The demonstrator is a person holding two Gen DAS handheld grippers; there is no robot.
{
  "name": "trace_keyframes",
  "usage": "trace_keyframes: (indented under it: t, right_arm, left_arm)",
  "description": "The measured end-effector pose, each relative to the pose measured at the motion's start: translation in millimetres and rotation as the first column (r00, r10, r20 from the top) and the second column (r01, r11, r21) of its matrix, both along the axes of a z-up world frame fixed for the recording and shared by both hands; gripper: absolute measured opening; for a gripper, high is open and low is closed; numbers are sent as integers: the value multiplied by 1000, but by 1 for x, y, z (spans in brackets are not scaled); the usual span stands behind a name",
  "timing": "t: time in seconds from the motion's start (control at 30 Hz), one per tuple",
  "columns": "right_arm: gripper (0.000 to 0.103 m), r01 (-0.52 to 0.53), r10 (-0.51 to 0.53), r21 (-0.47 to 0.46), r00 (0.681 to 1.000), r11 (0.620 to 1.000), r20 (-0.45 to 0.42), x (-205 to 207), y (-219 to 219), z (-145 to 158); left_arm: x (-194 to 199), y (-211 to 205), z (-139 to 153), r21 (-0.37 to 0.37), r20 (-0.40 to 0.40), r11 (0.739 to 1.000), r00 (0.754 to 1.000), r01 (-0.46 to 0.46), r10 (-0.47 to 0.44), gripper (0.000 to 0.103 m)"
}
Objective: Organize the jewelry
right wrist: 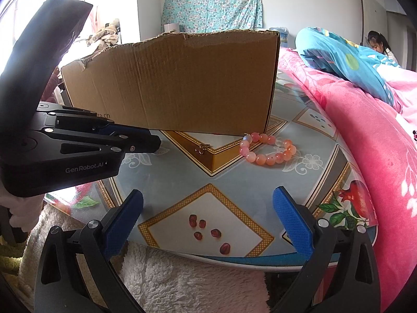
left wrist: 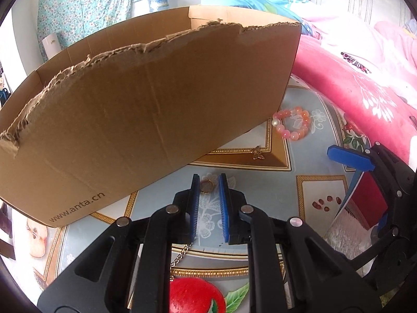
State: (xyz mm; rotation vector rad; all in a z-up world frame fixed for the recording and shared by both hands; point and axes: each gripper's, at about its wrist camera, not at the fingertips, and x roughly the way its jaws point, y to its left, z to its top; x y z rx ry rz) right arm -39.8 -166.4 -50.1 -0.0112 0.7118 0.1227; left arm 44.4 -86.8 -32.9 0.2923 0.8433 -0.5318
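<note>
My left gripper (left wrist: 209,182) is nearly shut around a small gold ring-like pendant (left wrist: 206,186) between its blue pads; a gold chain (left wrist: 179,257) trails under its body. A torn cardboard box (left wrist: 146,109) stands just beyond it. A pink and orange bead bracelet (left wrist: 292,126) lies on the table right of the box; it also shows in the right wrist view (right wrist: 268,148). A small gold butterfly charm (left wrist: 257,154) lies near the box; it shows too in the right wrist view (right wrist: 202,149). My right gripper (right wrist: 208,203) is open and empty at the table's near edge.
The patterned round table (right wrist: 229,182) carries the box (right wrist: 172,83). A pink blanketed bed (right wrist: 365,120) runs along the right. A fluffy white cloth (right wrist: 182,281) lies below the table edge. The left gripper body (right wrist: 67,140) is at the left in the right wrist view.
</note>
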Motion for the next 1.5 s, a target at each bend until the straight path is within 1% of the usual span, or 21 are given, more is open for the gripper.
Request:
trace_keyframes:
  t: [0.1, 0.27, 0.47, 0.63, 0.9, 1.2, 1.33, 1.43, 1.5]
  right_arm:
    - [97, -1, 1, -1, 1000, 1000, 1, 0, 0, 0]
    - [97, -2, 2, 0, 1000, 1000, 1, 0, 0, 0]
    - [97, -2, 2, 0, 1000, 1000, 1, 0, 0, 0]
    - [97, -3, 3, 0, 1000, 1000, 1, 0, 0, -1]
    - [97, -5, 5, -8, 1000, 1000, -17, 3, 2, 1]
    - [97, 10, -10, -13, 999, 1000, -31, 3, 3, 2]
    - [97, 10, -11, -9, 999, 1000, -30, 1, 4, 2]
    - [97, 13, -14, -17, 999, 1000, -46, 1, 6, 4]
    - [97, 16, -17, -22, 999, 1000, -41, 3, 6, 9]
  left_arm:
    - [-3, -4, -1, 13, 10, 1000, 1000, 7, -7, 10]
    - [-5, -7, -1, 41, 32, 999, 999, 12, -14, 9]
    - [-6, -5, -1, 32, 28, 999, 1000, 12, -13, 9]
    - [-7, 0, 1, 21, 23, 1000, 1000, 2, -3, 5]
    - [-14, 30, 14, -24, 27, 998, 998, -59, 60, 5]
    - [-23, 71, 21, -56, 20, 986, 987, -159, 160, 5]
    - [-28, 89, 21, -101, 2, 976, 981, -194, 195, 5]
    - [-35, 99, 18, -147, -15, 970, 981, -196, 196, 6]
    - [-41, 103, 16, -161, -18, 969, 982, -188, 188, 6]
